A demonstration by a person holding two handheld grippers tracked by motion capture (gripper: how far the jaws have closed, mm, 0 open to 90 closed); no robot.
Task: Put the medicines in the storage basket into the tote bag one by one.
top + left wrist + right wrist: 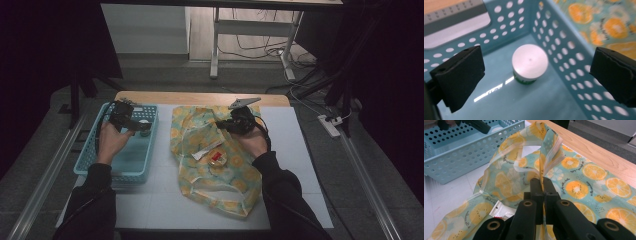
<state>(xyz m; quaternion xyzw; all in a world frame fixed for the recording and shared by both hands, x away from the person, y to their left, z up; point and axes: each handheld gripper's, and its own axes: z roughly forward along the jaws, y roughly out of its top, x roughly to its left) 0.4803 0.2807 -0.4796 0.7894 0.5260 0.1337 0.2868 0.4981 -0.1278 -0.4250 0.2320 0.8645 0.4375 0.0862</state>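
A small jar with a white lid (530,61) stands on the floor of the blue perforated basket (564,47). My left gripper (537,75) hovers over it, its jaws open wide with the jar between and below them, not touching. From above, the left gripper (134,122) is over the basket's far end beside the jar (144,123). My right gripper (543,185) is shut on the lifted edge of the orange-print bag (579,182), holding its mouth up. From above, the right gripper (222,125) is at the bag's (220,180) far side.
A white packet (204,151) and a small red-topped item (216,157) lie in the bag's mouth. The basket (90,160) sits at the left on a white mat (295,165). Beyond the mat runs the wooden table edge (200,97).
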